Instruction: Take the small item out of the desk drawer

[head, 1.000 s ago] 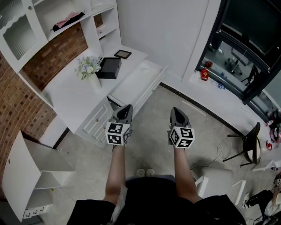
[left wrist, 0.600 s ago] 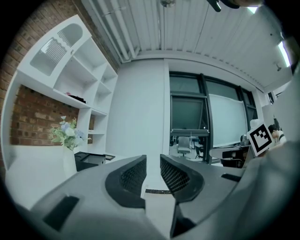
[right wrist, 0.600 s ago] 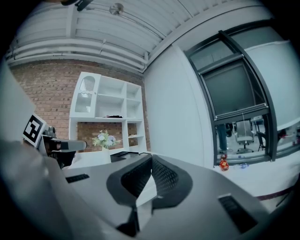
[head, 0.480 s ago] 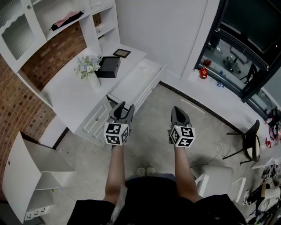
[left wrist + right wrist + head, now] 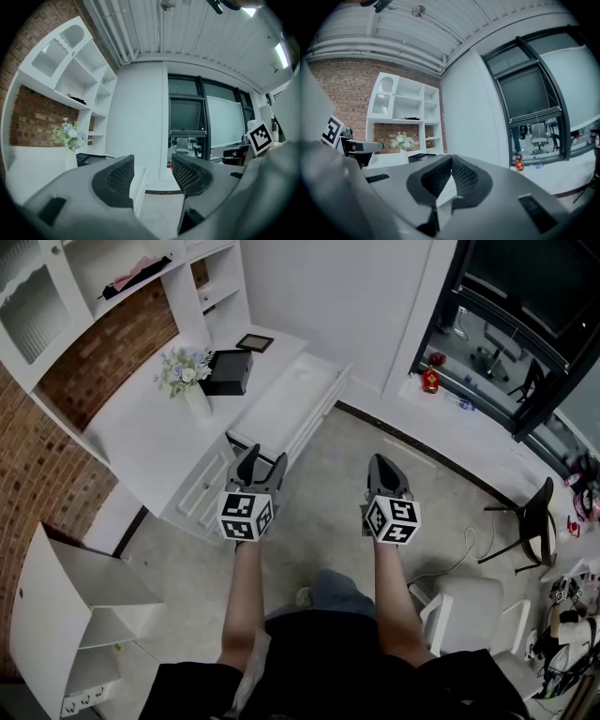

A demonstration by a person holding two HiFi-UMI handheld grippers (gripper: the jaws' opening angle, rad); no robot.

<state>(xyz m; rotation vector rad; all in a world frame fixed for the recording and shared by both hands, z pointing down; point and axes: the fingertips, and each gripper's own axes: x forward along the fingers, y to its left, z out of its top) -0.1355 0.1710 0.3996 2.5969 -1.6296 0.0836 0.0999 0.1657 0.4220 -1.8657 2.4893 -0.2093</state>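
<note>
My left gripper [image 5: 262, 459] hovers level just off the front corner of the white desk [image 5: 155, 442]. Its jaws have just been opening and now stand apart with nothing between them; the left gripper view shows only floor and wall past the left gripper [image 5: 153, 161]. A long white drawer [image 5: 286, 409] stands pulled out from the desk ahead of it, and I cannot make out any small item in it. My right gripper [image 5: 383, 463] hangs over bare floor to the right, shut and empty, and in its own view the right gripper's [image 5: 451, 160] pads touch.
On the desk stand a vase of flowers [image 5: 187, 379], a black box [image 5: 226, 371] and a picture frame [image 5: 255, 341]. A white shelf unit [image 5: 66, 592] lies at lower left. A white seat [image 5: 469, 615] and a dark stool [image 5: 539, 531] stand at right.
The left jaws went from shut to open. Both grippers stayed about where they were. A knee has come into view below them.
</note>
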